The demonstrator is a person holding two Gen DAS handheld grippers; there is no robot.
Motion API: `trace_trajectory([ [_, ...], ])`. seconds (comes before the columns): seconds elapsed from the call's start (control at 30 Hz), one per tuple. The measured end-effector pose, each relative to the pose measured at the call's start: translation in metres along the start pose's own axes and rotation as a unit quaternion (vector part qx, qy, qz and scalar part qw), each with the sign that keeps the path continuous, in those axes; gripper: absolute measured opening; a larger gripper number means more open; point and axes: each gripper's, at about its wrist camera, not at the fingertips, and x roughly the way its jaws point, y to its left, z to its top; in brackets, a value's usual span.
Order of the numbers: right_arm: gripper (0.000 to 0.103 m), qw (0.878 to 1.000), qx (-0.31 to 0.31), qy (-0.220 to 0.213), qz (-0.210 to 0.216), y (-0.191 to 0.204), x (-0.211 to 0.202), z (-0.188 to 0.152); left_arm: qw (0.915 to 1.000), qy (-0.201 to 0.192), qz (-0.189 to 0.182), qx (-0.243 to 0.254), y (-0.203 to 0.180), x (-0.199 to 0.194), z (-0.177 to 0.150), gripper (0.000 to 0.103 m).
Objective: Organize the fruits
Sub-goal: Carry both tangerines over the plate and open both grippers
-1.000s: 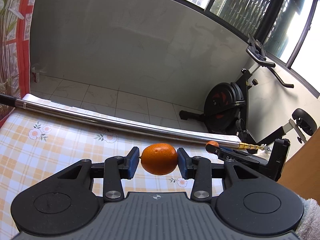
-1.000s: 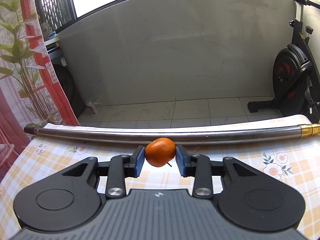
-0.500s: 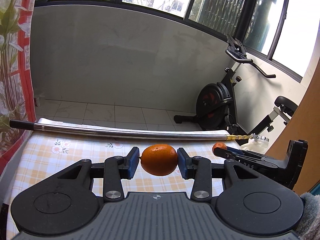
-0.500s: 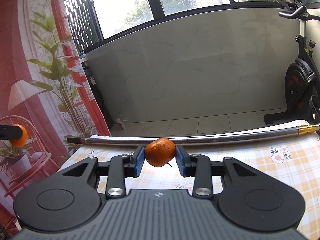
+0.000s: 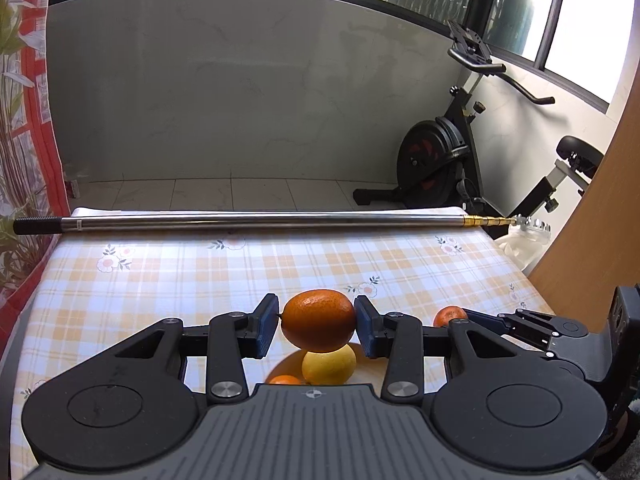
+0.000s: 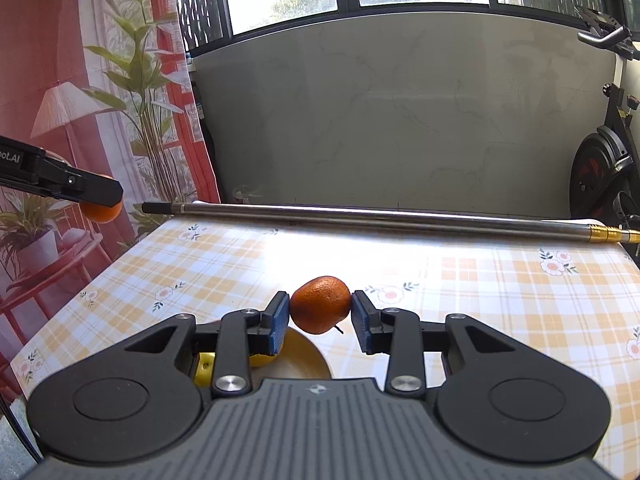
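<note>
Both grippers, left gripper (image 5: 316, 326) and right gripper (image 6: 320, 316), tilt downward clamping oranges.

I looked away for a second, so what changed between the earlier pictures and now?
Both views swung across the table until a plate with a lemon came into sight below. Unchanged: the left gripper grips its orange, the right gripper its mandarin.

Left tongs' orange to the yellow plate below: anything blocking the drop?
Yes. A lemon sits on the plate right under the orange held in the left tongs, and a smaller orange fruit lies beside it. Bare plate shows left of the lemon.
</note>
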Motion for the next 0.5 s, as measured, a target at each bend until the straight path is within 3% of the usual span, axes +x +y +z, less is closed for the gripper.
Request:
trace_trajectory([
  [0.5, 0.037, 0.998, 0.048, 0.032, -0.005, -0.016, 0.007, -0.020, 0.9978, 0.049, 0.010, 0.045, -0.012, 0.043, -0.036, 0.044],
])
